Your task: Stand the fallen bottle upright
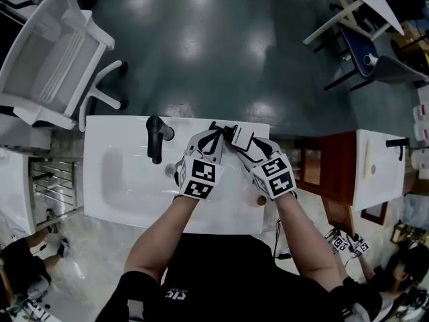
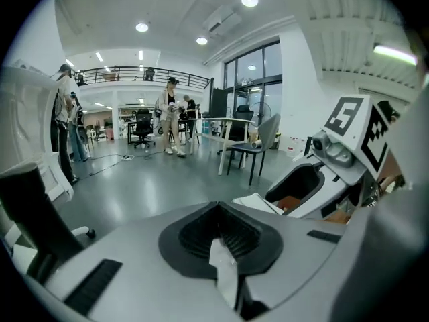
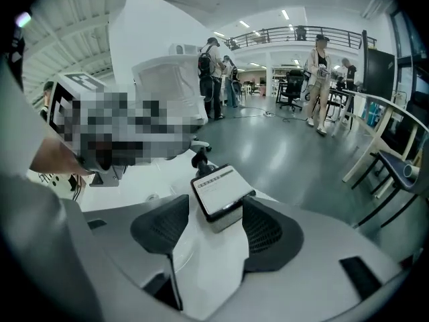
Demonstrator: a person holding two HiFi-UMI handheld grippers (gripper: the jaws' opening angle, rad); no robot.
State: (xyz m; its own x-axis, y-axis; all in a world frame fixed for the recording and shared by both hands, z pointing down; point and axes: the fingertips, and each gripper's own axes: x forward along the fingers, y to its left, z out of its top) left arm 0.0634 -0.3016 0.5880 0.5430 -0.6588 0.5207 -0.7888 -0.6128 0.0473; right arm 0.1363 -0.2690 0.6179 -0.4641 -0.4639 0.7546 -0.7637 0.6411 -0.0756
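A white flat-sided bottle (image 1: 242,138) with a printed label (image 3: 218,185) lies tilted between the pads of my right gripper (image 1: 236,141), over the back rim of the white washbasin (image 1: 134,186). In the right gripper view my right gripper (image 3: 216,201) is shut on the bottle's sides, label facing up. My left gripper (image 1: 214,133) hovers just left of it, shut with nothing between its pads (image 2: 201,230). From the left gripper view the right gripper (image 2: 348,146) shows at the right with the bottle's white edge (image 2: 258,203).
A black faucet (image 1: 155,138) stands on the basin's back rim, left of both grippers. A white office chair (image 1: 53,59) is at the far left. A wooden cabinet (image 1: 332,170) and a second basin (image 1: 375,170) stand at the right. People stand far off across the hall.
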